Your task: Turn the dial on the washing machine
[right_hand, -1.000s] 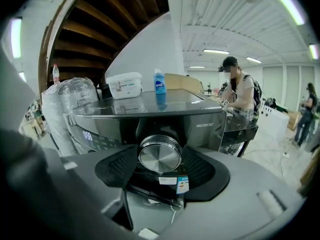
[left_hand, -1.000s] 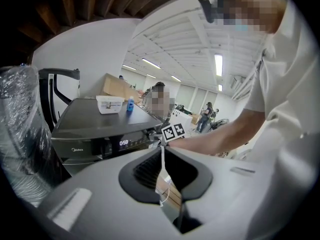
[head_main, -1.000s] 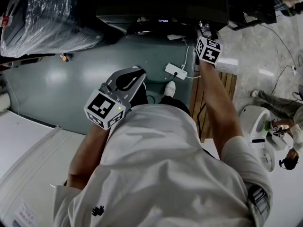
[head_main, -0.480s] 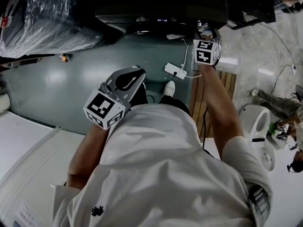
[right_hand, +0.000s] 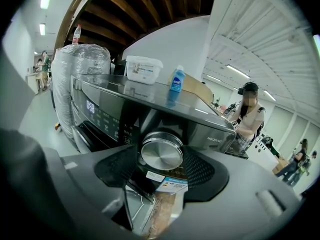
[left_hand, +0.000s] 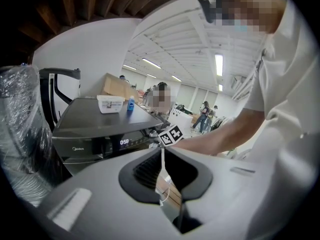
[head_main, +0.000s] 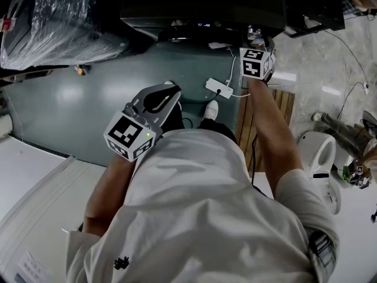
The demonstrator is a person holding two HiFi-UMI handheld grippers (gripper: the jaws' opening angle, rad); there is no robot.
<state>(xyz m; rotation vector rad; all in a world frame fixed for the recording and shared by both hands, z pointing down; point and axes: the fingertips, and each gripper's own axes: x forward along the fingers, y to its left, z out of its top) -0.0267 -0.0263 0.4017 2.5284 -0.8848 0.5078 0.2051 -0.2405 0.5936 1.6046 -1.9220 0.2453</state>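
Observation:
The dark washing machine [head_main: 200,5] stands ahead of me, its display [right_hand: 90,106] lit. Its round silver dial [right_hand: 161,151] sits on the front panel at the machine's right end. My right gripper [right_hand: 161,160] is shut on the dial, one dark pad on each side of it. In the head view the right gripper [head_main: 257,43] reaches to the machine's right corner, and the dial itself is hidden there. My left gripper [head_main: 169,88] is held back near my chest, shut with nothing in it; in its own view the left gripper [left_hand: 162,166] shows only a thin slit.
A plastic-wrapped bundle [head_main: 53,22] stands left of the machine. A white power strip [head_main: 219,88] with cable lies on the green floor, next to a wooden slatted board [head_main: 283,108]. A white box [right_hand: 143,69] and a blue bottle [right_hand: 176,79] rest on the machine's top. People stand farther off.
The right gripper's marker cube has rolled at the dial since a second ago, then held still. The left gripper has stayed where it was.

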